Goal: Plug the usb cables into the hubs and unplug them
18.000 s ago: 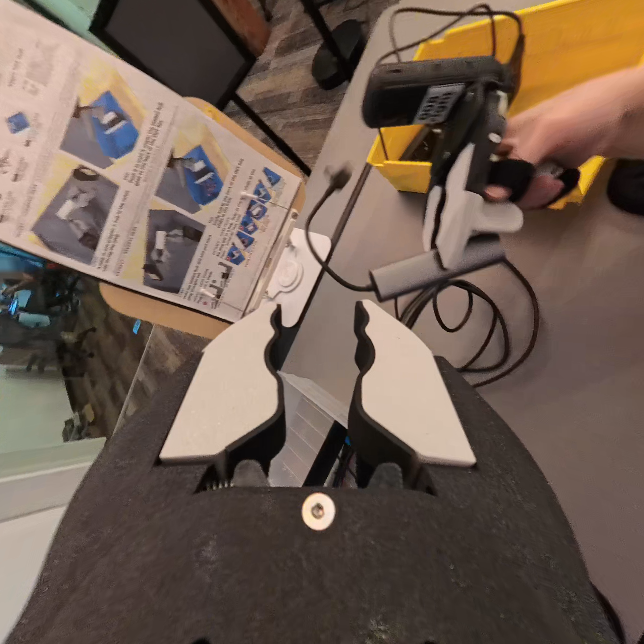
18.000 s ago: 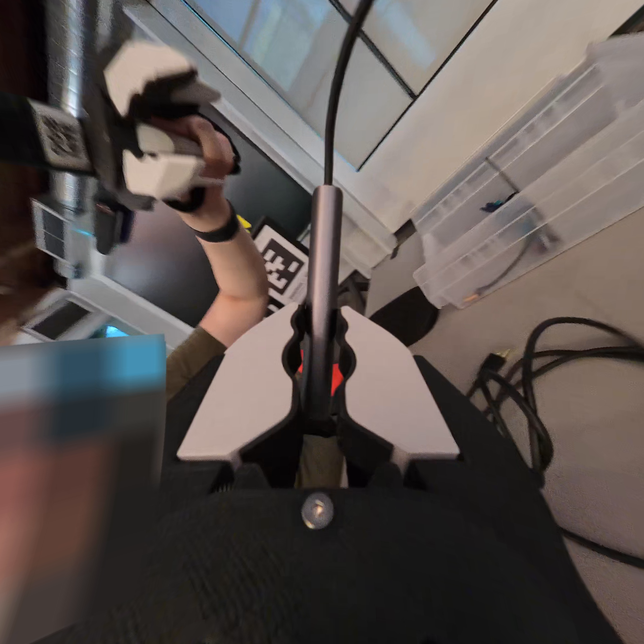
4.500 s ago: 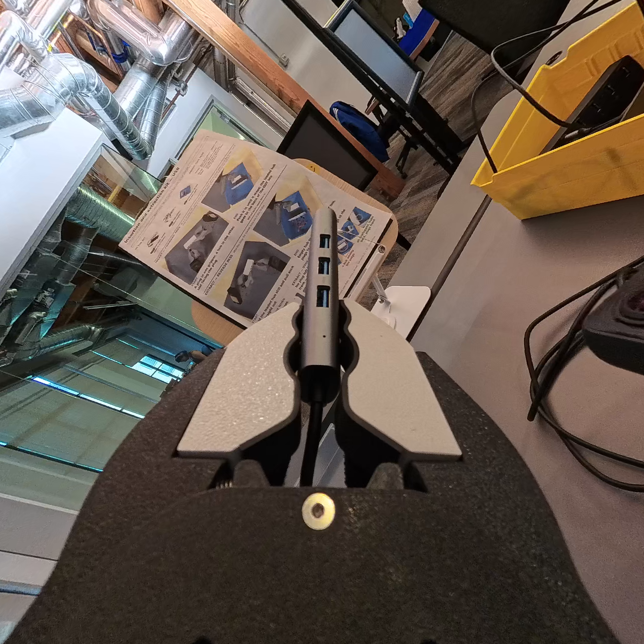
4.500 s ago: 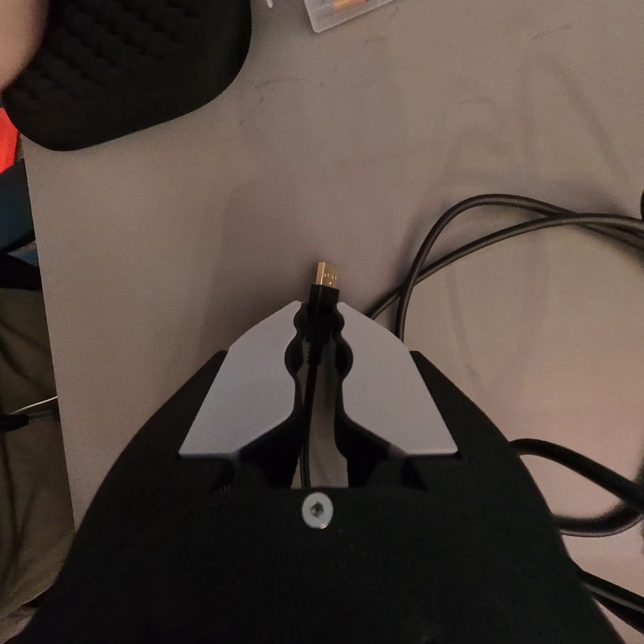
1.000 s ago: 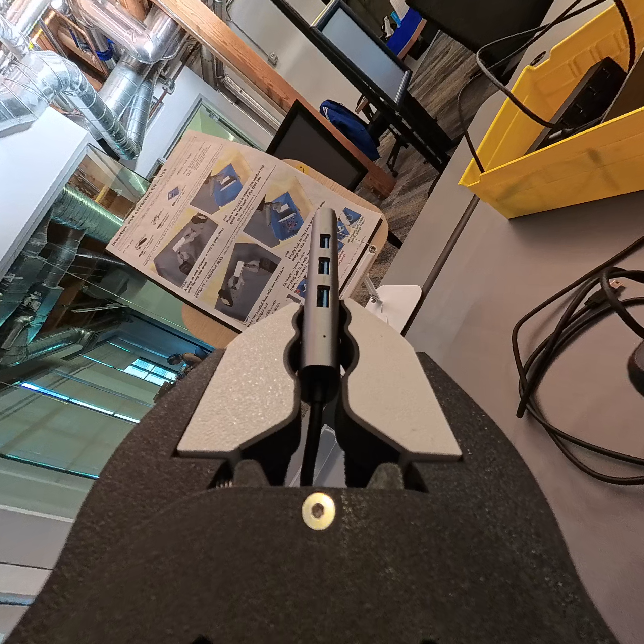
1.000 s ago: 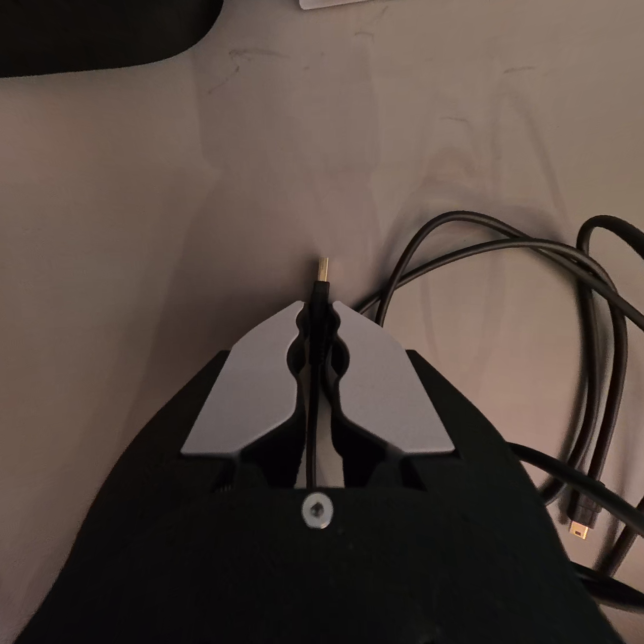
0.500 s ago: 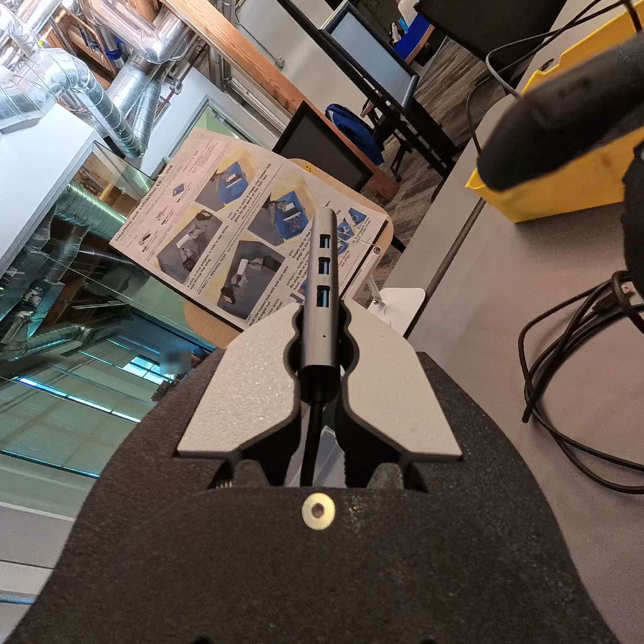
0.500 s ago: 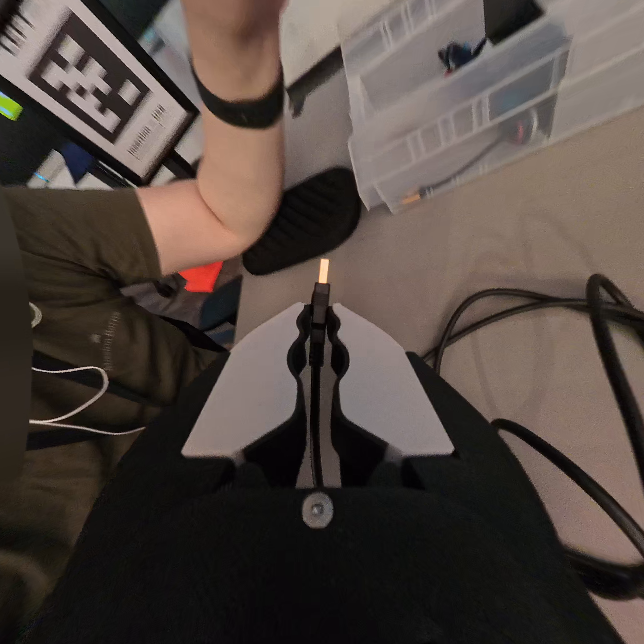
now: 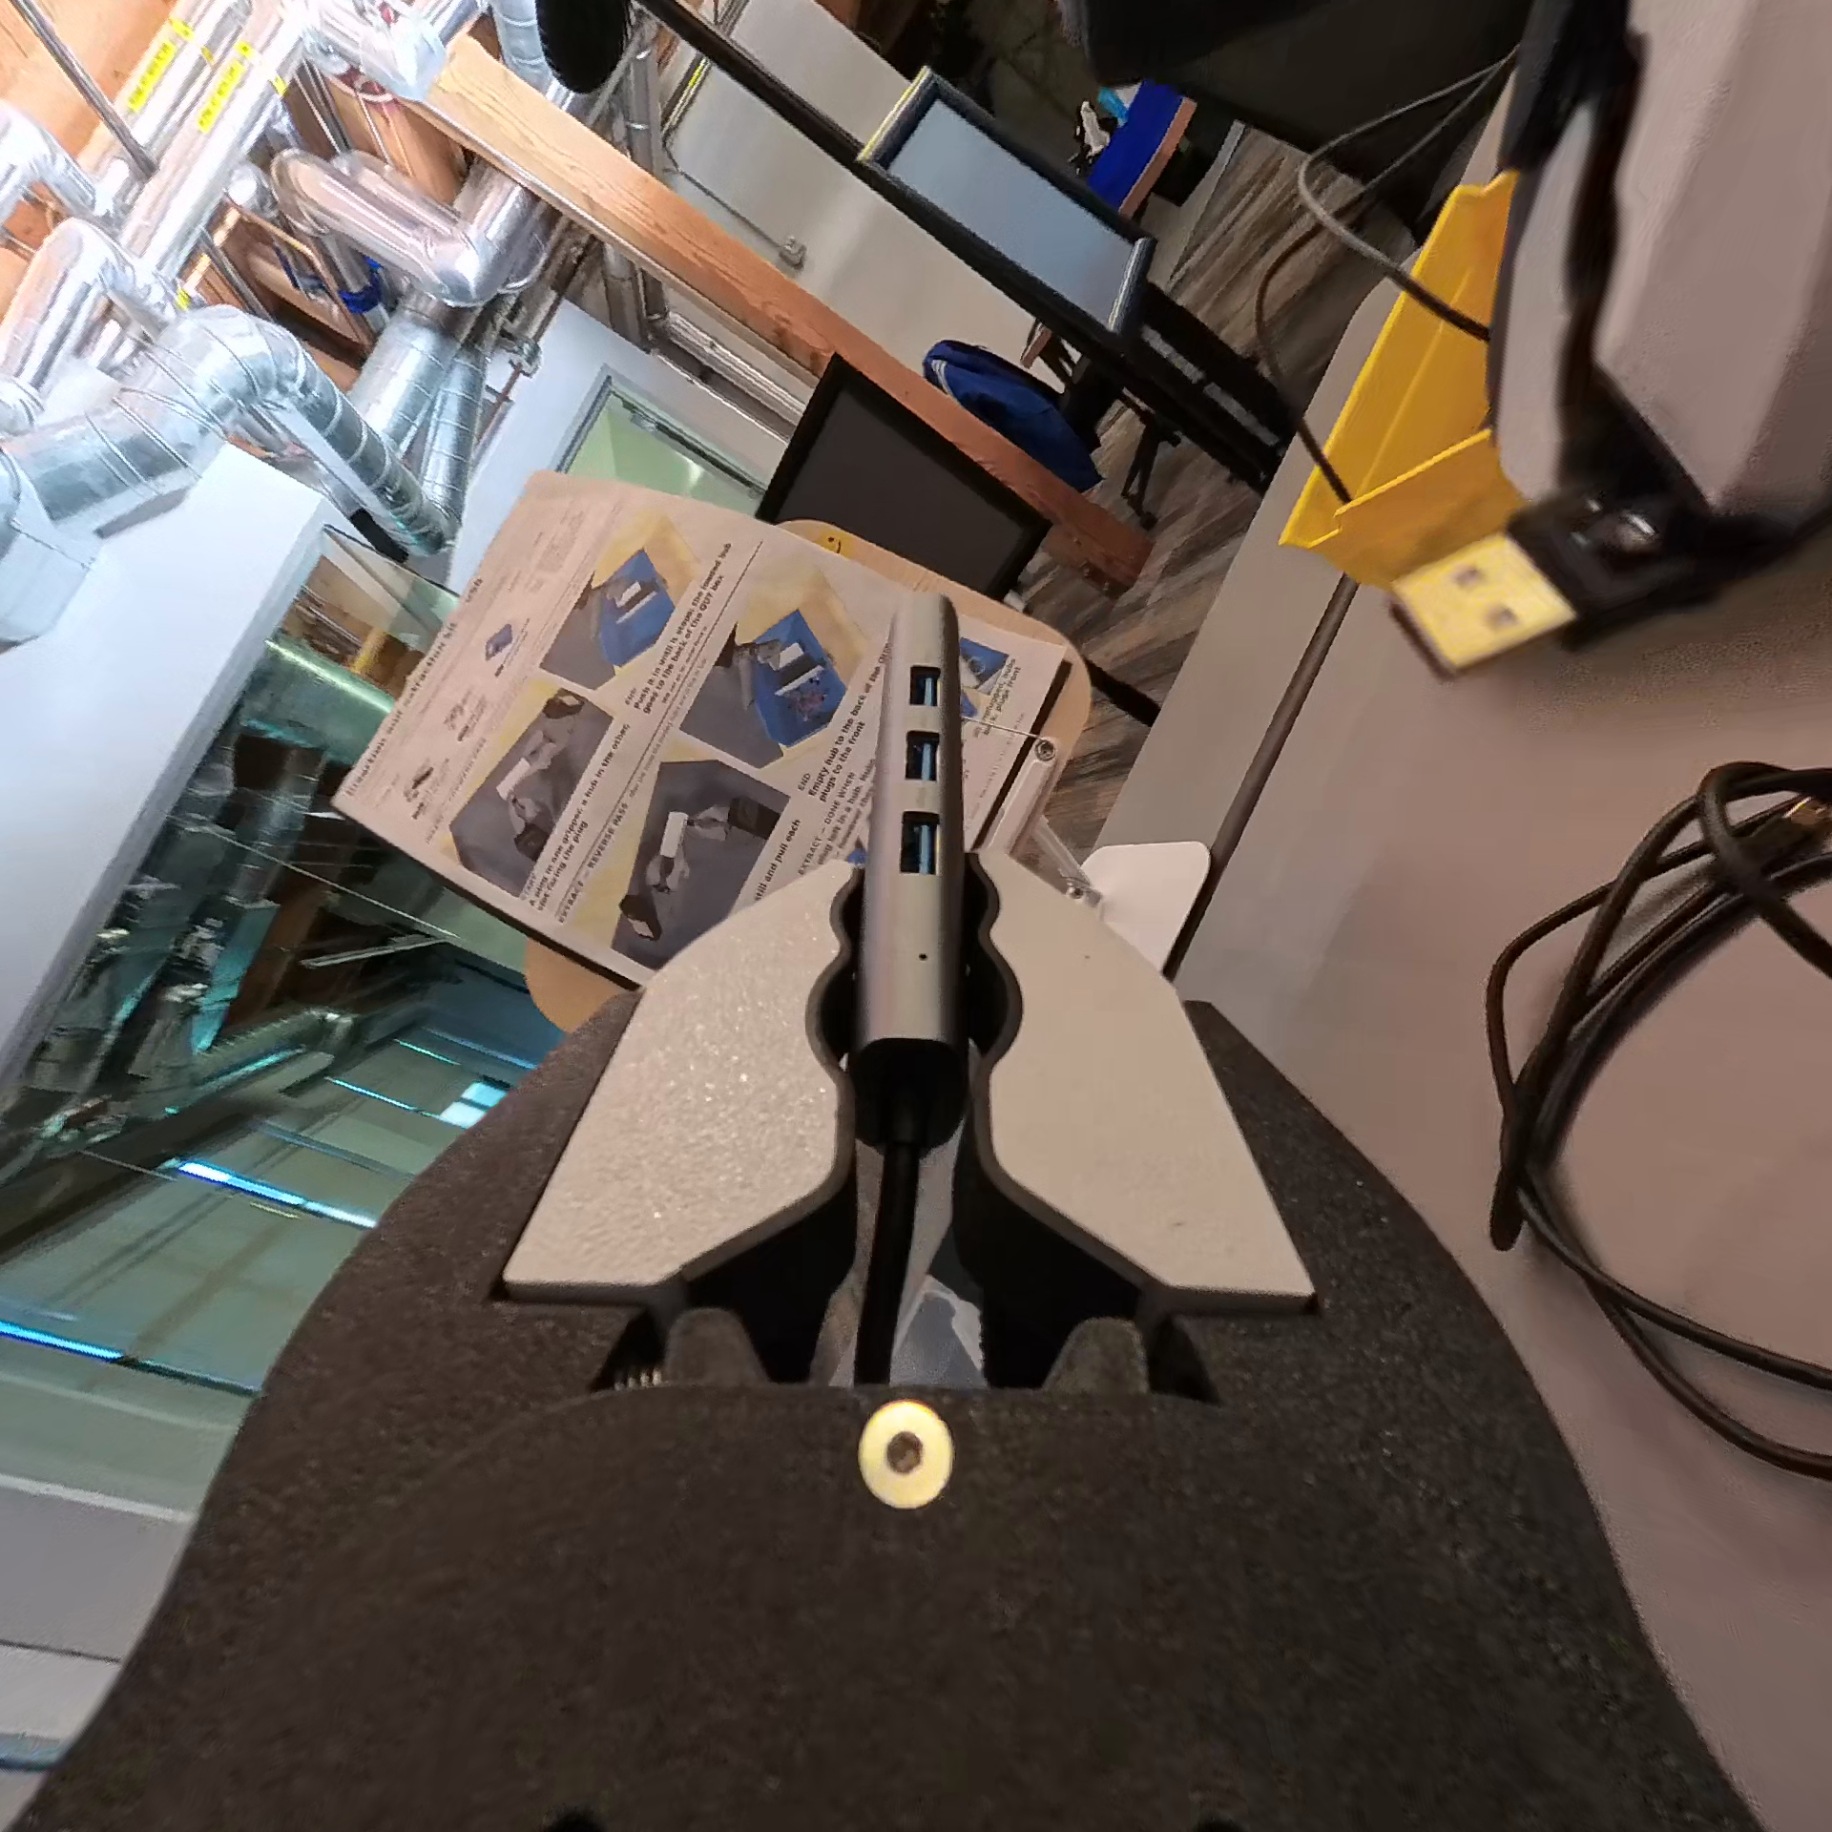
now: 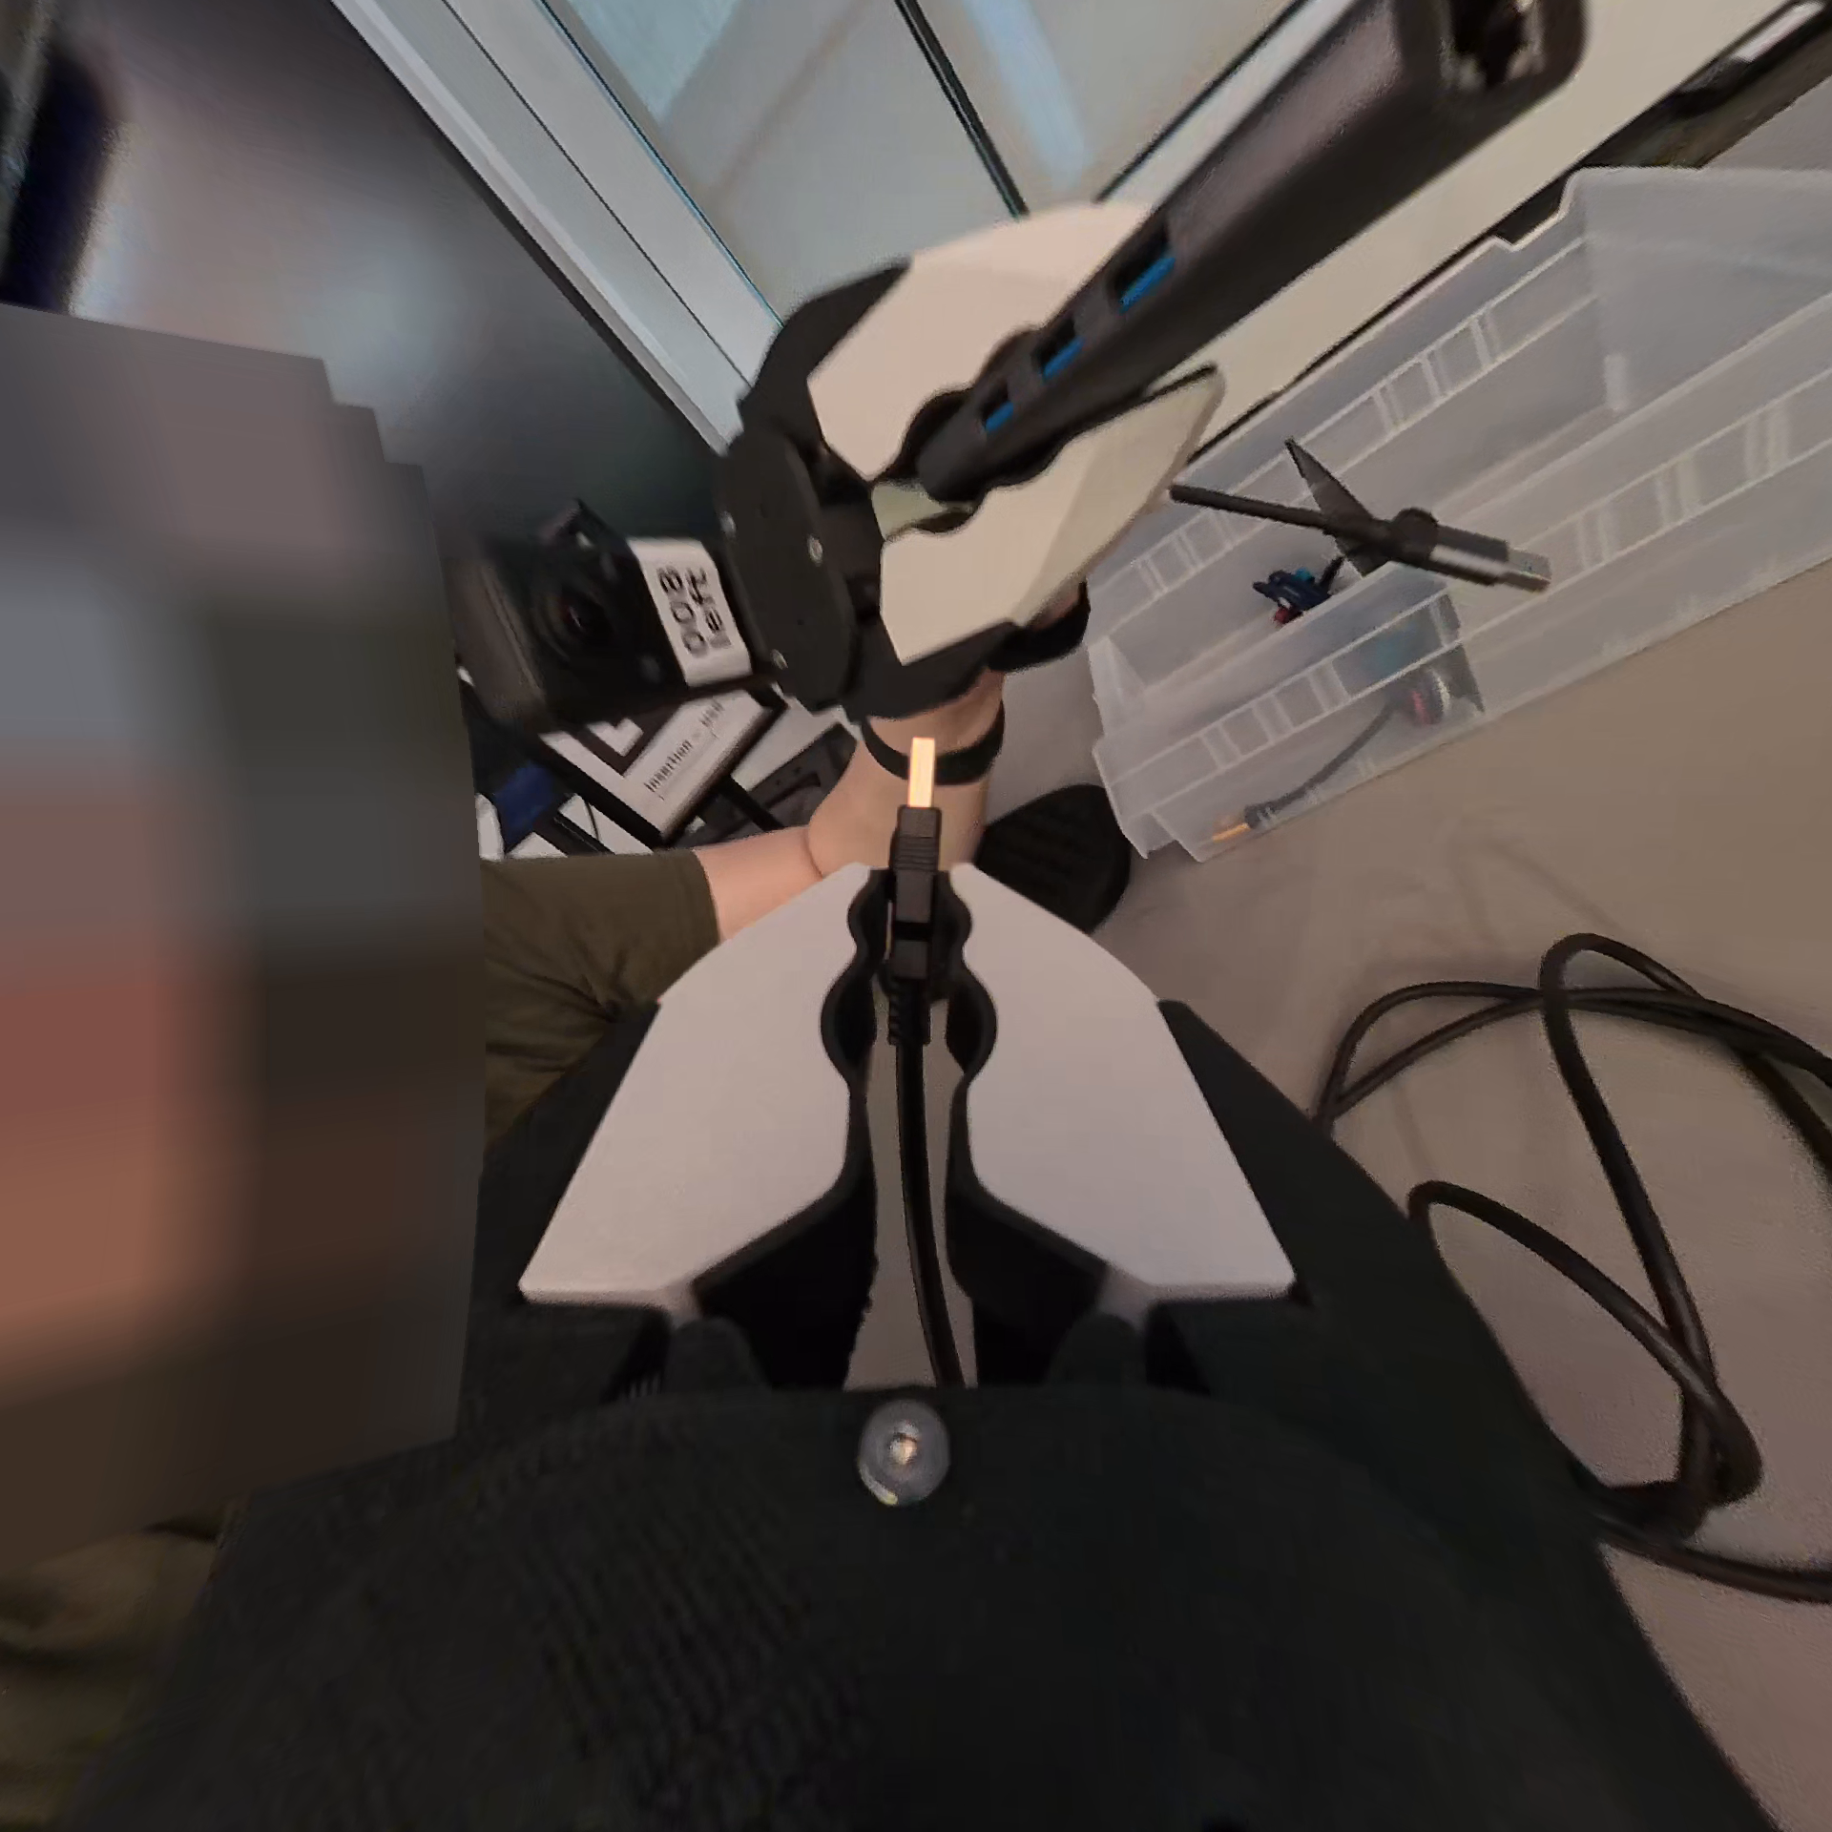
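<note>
My left gripper point(image 9: 914, 872) is shut on a grey USB hub point(image 9: 917, 783) that points up and away, with three blue ports showing. My right gripper point(image 10: 914, 882) is shut on a black USB cable point(image 10: 917, 1140), its gold plug point(image 10: 920, 775) sticking out past the fingertips. In the left wrist view the right gripper comes in at the top right point(image 9: 1626, 515) with the gold plug point(image 9: 1482, 610) held in the air, apart from the hub. In the right wrist view the left gripper point(image 10: 1001, 466) holds the hub point(image 10: 1239, 238) above and beyond the plug, blurred.
Coiled black cable point(image 9: 1626, 1041) lies on the grey table point(image 9: 1388, 892) at the right. A yellow bin point(image 9: 1408, 397) stands behind. A printed instruction sheet point(image 9: 694, 753) stands at the table's left edge. Clear plastic drawers point(image 10: 1437, 555) and more cable point(image 10: 1586, 1190) show in the right wrist view. Across from one pair of fingers to the other is roughly 11 cm.
My right gripper has lifted the cable plug from the table up toward the hub; it now shows close in the left wrist view. The left gripper keeps holding the hub, tilted slightly.
</note>
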The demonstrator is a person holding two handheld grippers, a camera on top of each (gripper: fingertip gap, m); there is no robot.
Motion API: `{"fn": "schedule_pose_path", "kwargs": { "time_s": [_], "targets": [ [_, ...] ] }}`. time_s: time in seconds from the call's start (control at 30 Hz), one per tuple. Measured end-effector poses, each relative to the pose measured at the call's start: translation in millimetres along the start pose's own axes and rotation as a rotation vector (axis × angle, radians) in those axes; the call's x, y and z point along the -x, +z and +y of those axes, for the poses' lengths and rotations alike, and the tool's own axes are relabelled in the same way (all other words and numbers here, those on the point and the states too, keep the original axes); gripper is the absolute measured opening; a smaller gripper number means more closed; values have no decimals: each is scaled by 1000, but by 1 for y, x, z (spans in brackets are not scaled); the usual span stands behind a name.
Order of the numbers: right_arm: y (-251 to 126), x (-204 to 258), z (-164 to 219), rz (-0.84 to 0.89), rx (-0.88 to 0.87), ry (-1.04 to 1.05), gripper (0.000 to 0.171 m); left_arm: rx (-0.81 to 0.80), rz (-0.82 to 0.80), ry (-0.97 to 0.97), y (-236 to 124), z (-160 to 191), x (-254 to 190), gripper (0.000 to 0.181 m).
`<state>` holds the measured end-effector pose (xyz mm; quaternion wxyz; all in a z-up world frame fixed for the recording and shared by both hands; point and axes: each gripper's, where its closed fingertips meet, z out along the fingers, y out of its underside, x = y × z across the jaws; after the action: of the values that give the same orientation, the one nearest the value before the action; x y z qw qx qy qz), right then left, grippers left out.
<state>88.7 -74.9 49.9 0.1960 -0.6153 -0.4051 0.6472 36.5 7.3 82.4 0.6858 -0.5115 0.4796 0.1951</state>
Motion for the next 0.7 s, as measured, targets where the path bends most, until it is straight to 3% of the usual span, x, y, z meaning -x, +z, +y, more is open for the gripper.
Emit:
{"fn": "schedule_pose_path", "kwargs": {
  "time_s": [0.7],
  "targets": [
    [-15, -15, -19, -128, -150, 292, 9, 7, -33, 278, 10, -13, -36, 17]
  ]
}}
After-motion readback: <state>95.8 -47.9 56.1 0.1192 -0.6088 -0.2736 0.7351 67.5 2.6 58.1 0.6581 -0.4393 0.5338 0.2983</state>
